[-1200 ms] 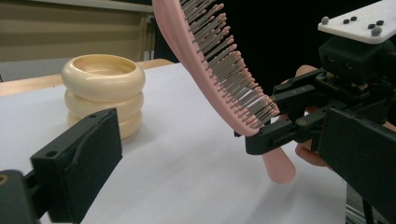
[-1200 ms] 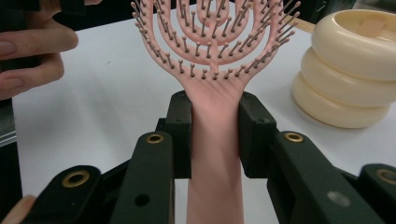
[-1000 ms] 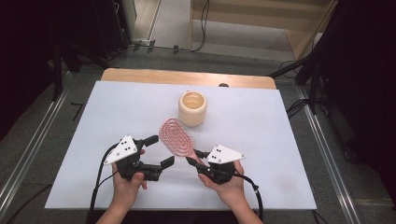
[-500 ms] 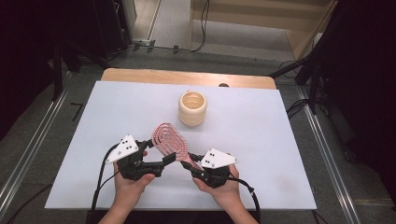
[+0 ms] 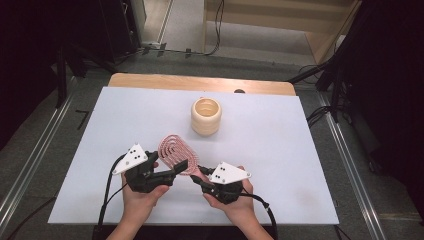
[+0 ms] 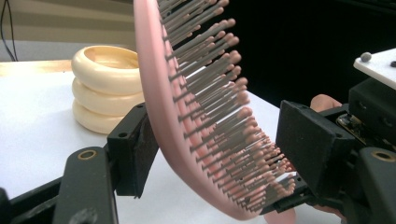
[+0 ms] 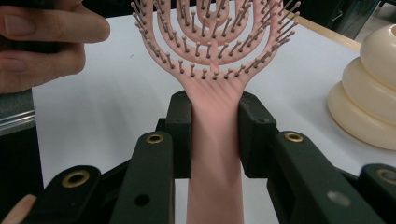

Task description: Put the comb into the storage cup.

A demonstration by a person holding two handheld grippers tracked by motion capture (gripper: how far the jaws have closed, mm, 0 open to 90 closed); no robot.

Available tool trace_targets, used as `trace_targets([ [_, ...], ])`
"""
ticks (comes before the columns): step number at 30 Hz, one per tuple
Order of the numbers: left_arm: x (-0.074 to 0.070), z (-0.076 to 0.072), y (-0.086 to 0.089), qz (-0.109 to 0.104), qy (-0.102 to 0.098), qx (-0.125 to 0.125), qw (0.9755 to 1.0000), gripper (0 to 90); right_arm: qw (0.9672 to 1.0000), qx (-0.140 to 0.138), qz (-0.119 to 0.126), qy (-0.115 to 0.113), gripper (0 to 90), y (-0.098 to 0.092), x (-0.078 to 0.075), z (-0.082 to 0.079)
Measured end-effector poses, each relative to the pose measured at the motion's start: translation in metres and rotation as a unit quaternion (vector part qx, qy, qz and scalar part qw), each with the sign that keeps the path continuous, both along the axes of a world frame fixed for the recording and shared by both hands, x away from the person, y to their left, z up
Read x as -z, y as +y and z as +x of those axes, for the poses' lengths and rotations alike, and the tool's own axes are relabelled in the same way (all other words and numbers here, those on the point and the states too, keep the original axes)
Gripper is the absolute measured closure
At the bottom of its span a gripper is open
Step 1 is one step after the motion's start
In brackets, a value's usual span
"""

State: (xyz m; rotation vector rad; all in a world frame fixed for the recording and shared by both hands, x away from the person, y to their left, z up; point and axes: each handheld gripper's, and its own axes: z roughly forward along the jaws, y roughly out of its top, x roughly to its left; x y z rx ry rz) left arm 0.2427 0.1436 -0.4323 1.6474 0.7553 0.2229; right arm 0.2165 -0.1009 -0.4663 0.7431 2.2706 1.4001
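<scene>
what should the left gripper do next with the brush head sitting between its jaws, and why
Probably close the left gripper gently on the pink hairbrush. The brush head sits between its open jaws, back facing one jaw and bristles facing the other, with gaps on both sides. The right gripper is clamped on the handle, holding the head up off the white table, so a second grip looks like the natural step.

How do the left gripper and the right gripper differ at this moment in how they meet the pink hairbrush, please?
The right gripper is shut on the handle of the pink hairbrush; the left gripper is open, its jaws either side of the brush head. The right gripper's pads press the handle; the left gripper has a visible gap on the bristle side. Both are black, hand-held, and meet at the brush near the table's front.
</scene>
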Motion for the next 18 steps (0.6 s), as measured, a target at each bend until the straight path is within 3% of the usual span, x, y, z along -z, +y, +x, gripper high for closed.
trace_targets([
  [10, 0.0007, 0.0006, 0.0023, -0.01, 0.01, -0.009, 0.9999, 35.4, 0.9999, -0.005, -0.01, -0.005, 67.4, 0.0054, 0.0017, -0.002],
  [18, 0.0012, 0.0005, 0.0011, -0.007, 0.014, -0.009, 0.9998, 45.2, 0.9998, -0.003, -0.017, -0.013, 67.4, 0.0071, 0.0022, -0.0034],
])
